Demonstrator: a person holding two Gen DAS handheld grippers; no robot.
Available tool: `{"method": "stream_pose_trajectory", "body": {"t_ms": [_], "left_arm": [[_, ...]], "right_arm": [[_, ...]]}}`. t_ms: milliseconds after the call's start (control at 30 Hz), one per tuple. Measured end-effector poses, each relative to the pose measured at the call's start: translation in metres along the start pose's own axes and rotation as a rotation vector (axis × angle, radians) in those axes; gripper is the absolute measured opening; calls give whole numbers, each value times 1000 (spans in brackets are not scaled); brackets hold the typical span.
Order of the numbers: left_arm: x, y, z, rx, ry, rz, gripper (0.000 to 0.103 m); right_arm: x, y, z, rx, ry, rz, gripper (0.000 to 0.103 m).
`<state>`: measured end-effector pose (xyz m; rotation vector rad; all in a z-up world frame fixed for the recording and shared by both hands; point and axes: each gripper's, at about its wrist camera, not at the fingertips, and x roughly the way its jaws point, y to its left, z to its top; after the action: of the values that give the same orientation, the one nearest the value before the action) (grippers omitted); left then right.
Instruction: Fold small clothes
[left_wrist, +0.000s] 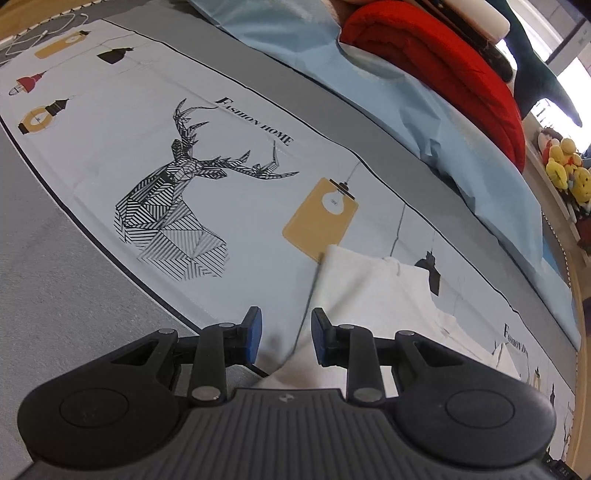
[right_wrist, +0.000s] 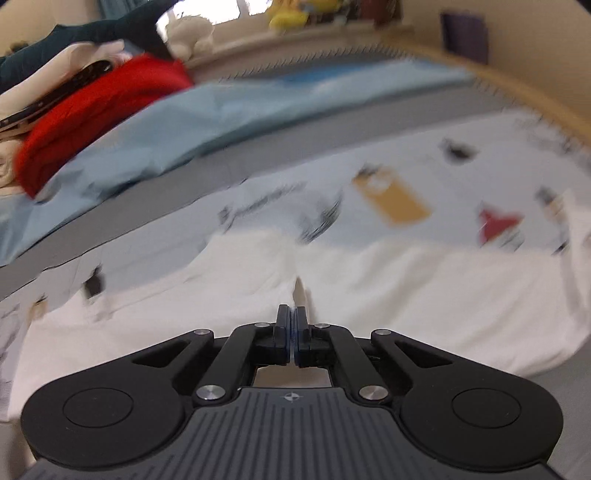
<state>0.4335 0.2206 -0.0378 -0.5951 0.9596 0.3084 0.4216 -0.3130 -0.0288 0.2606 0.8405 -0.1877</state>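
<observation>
**White garment spread on the printed cloth, one gripper at each side**

White fabric, the small garment (left_wrist: 376, 291), lies on a pale printed cloth (left_wrist: 155, 122) bearing a striped deer head (left_wrist: 177, 206) and yellow lamp shapes. The left gripper (left_wrist: 286, 334) points down over the garment's edge with its blue-padded jaws parted; the fabric edge runs between them, and the pads do not press on it. The right gripper (right_wrist: 291, 325) has its jaws closed together over the garment (right_wrist: 406, 295), and a thin ridge of white cloth rises just ahead of the tips (whether any of it is pinched, the blur hides). Behind lie a light blue sheet (left_wrist: 461, 140) and a folded red blanket (left_wrist: 443, 62).
</observation>
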Motion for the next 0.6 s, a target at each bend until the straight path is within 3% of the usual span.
{"method": "stream_pose_trajectory", "body": {"t_ms": [133,267,433,533,600], "left_arm": [[5,-8,-7,25,30,-9,31],[12,-17,-17,45,64,-26,31],[20,-23,-28,45,116,-64,31],[36,-16,-35,38,205,-21,30],[45,-8,-40,6,247,21,21]], "right_arm": [[20,-23,-1,86,99,-23,1],[5,-18,3,46,-13,-78,1],[-10,-23,8,100,-120,-71,1],[-5,-29,9,138,-76,-7,2],[8,-33,7,180,13,64,4]]}}
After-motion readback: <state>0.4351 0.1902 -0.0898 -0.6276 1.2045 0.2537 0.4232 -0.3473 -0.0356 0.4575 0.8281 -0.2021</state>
